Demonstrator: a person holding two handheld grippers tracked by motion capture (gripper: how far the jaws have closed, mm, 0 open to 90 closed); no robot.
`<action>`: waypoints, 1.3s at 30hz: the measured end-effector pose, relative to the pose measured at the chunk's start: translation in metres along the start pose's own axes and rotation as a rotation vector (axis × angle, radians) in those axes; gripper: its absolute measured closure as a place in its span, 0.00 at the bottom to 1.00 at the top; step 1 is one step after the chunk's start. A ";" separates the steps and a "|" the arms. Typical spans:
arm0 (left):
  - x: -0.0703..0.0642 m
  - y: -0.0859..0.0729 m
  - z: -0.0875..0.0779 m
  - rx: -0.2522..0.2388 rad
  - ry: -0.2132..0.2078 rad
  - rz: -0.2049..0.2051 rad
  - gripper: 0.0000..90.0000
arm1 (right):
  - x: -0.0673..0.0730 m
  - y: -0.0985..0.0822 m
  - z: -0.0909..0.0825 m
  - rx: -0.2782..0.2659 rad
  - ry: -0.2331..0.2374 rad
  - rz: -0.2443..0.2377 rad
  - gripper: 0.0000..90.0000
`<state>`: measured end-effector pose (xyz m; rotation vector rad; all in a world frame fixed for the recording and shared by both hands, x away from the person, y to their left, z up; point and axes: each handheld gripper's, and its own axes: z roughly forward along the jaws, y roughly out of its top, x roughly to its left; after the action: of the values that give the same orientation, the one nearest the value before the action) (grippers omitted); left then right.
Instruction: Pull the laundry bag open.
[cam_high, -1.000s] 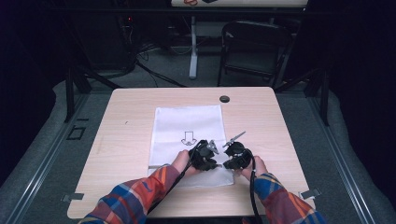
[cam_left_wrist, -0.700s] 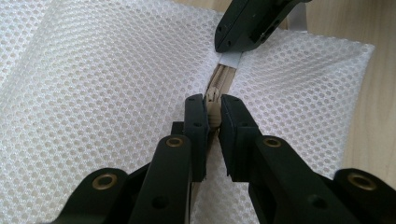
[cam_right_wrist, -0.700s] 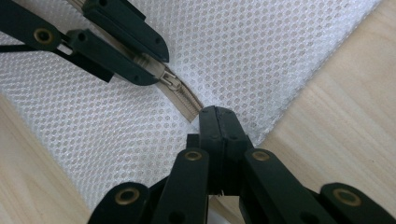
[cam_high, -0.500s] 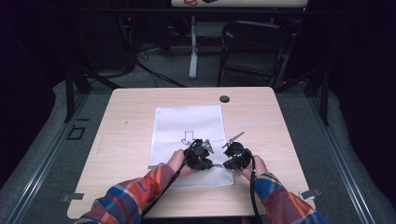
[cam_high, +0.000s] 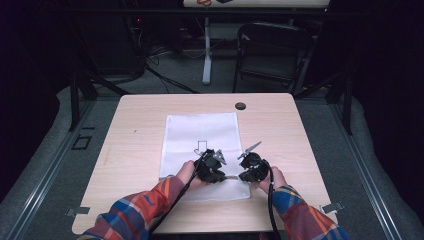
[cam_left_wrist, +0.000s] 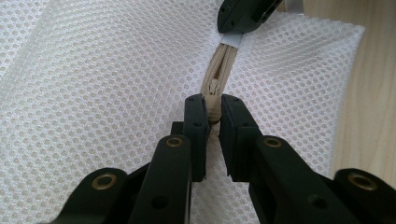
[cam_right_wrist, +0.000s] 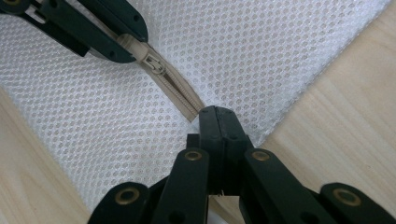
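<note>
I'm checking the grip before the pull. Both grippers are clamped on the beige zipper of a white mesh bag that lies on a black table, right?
Not quite: the table is light wood, not black, as the high view shows. The rest holds: the left gripper pinches the beige zipper and the right gripper clamps its end, on the white mesh bag.

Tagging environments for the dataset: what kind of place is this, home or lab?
Likely a lab or recording studio, not a home. A bare wooden table stands between dark curtained sides, cables run over the grey floor behind it, and an empty black chair stands near an equipment stand.
</note>
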<state>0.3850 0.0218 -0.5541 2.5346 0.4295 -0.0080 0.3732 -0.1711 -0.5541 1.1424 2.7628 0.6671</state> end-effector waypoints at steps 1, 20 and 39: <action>0.000 0.000 0.000 0.007 0.001 0.002 0.90 | 0.000 0.000 0.000 0.000 -0.001 0.001 1.00; 0.002 -0.003 0.004 -0.009 -0.015 -0.014 0.90 | 0.013 0.009 0.006 -0.065 -0.011 -0.098 1.00; -0.005 -0.001 0.004 0.000 0.037 0.013 0.90 | 0.020 0.005 0.009 -0.057 -0.073 -0.233 1.00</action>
<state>0.3806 0.0188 -0.5578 2.5403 0.4278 0.0437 0.3647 -0.1510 -0.5584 0.8000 2.7366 0.6571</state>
